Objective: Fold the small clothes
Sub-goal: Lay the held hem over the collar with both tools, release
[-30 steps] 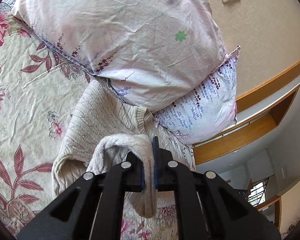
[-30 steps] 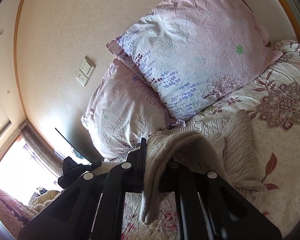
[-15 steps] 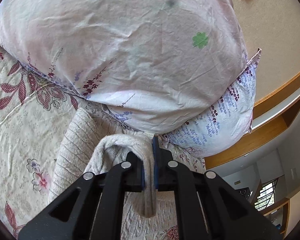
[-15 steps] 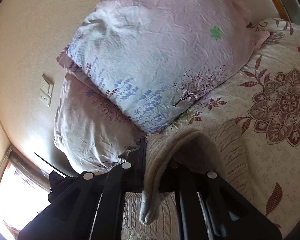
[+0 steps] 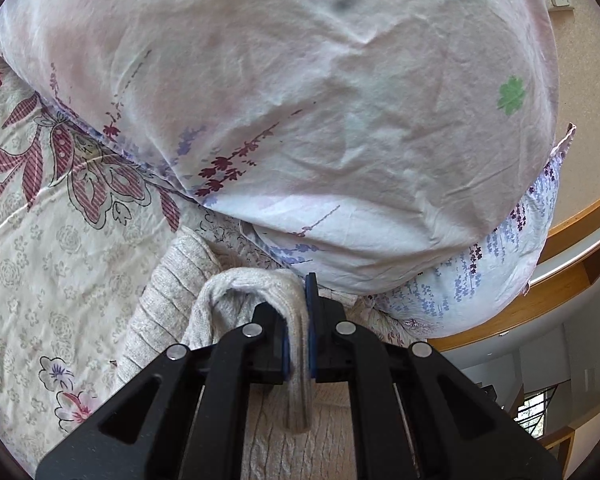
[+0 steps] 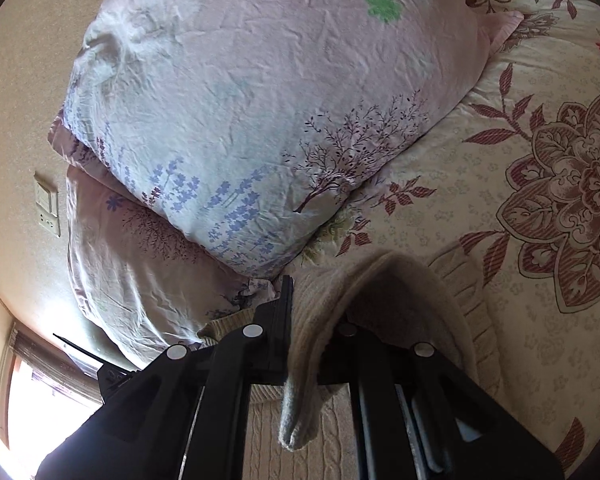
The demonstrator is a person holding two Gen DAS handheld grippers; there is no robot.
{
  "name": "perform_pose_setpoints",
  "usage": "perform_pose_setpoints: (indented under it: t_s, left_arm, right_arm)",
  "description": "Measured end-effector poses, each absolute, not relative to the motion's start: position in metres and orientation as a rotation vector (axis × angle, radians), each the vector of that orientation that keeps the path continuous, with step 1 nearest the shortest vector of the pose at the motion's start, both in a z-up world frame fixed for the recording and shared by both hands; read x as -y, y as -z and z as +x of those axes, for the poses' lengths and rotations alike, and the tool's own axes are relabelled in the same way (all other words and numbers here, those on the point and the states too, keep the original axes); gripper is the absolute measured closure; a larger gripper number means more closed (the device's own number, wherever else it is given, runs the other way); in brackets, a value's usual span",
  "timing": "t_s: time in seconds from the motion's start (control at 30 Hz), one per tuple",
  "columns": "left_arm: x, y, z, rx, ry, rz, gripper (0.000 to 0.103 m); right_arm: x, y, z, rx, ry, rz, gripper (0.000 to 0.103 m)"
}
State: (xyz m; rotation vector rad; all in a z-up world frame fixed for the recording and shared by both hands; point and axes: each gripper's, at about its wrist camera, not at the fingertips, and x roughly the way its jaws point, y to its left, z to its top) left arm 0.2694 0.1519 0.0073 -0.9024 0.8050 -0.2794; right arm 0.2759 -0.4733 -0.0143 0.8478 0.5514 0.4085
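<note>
Left wrist view shows the left tongs (image 5: 298, 320) pinched tight on a fold of the beige knit sweater (image 5: 180, 300). A loop of the knit humps up over the left finger, and a short end hangs down below the blue pads (image 5: 309, 320). More of the sweater lies flat on the flowery bedspread (image 5: 40, 240), under and to the left of the tongs. A big pink pillow (image 5: 300, 100) fills the top of the view, very near the tips, and a second pillow (image 5: 480, 288) with purple flowers lies under it on the right. In the right wrist view, the right tongs (image 6: 308, 320) are also pinched on a fold of the same sweater (image 6: 472, 300). The knit drapes over the right finger and hides it, and an end hangs down between the black arms. Both pillows sit just past the tips there too, with the bedspread (image 6: 520, 200) on the right and a wall switch (image 6: 46, 204) on the left.
</note>
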Motion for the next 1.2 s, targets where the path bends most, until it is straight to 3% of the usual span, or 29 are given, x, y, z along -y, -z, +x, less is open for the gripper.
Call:
perform_pose_setpoints:
  t_s: [0.27, 0.33, 0.37, 0.4, 0.43, 0.5, 0.63, 0.87, 1.07, 1.1, 1.13, 1.17, 1.2]
  left_arm:
    - [-0.146, 0.012, 0.284, -0.865, 0.206, -0.92, 0.094]
    - [-0.144, 0.013, 0.285, -0.869, 0.201, -0.927, 0.085]
    - [-0.144, 0.012, 0.285, -0.862, 0.201, -0.93, 0.075]
    - [-0.145, 0.01, 0.284, -0.854, 0.203, -0.932, 0.063]
    - [-0.146, 0.006, 0.283, -0.841, 0.209, -0.939, 0.058]
    - [-0.149, -0.002, 0.28, -0.817, 0.204, -0.946, 0.041]
    - [-0.159, -0.014, 0.272, -0.766, 0.204, -0.959, 0.034]
    - [-0.138, -0.006, 0.28, -0.907, 0.321, -0.956, 0.034]
    - [-0.111, -0.017, 0.278, -1.05, 0.321, -0.774, 0.034]
    - [-0.108, -0.018, 0.278, -1.05, 0.326, -0.76, 0.037]
    - [-0.102, -0.019, 0.28, -1.049, 0.327, -0.75, 0.04]
    - [-0.098, -0.019, 0.282, -1.052, 0.325, -0.743, 0.048]
    - [-0.095, -0.018, 0.286, -1.058, 0.319, -0.741, 0.057]
  right_arm:
    - [0.48, 0.033, 0.295, -0.68, -0.332, 0.944, 0.093]
    - [0.483, 0.033, 0.299, -0.711, -0.335, 0.979, 0.074]
    - [0.483, 0.031, 0.3, -0.712, -0.351, 0.991, 0.069]
    - [0.484, 0.028, 0.3, -0.71, -0.359, 0.996, 0.055]
    - [0.484, 0.023, 0.299, -0.703, -0.364, 0.997, 0.044]
    - [0.483, 0.013, 0.297, -0.679, -0.389, 0.998, 0.033]
    - [0.476, 0.011, 0.299, -0.684, -0.51, 1.061, 0.023]
    - [0.455, 0.017, 0.322, -0.816, -0.535, 1.128, 0.022]
    - [0.437, -0.004, 0.312, -0.933, -0.372, 0.808, 0.024]
    - [0.434, -0.005, 0.31, -0.941, -0.347, 0.762, 0.033]
    - [0.433, -0.004, 0.307, -0.952, -0.331, 0.73, 0.048]
    - [0.434, -0.001, 0.306, -0.968, -0.316, 0.71, 0.058]
    - [0.434, 0.002, 0.305, -0.982, -0.304, 0.702, 0.075]
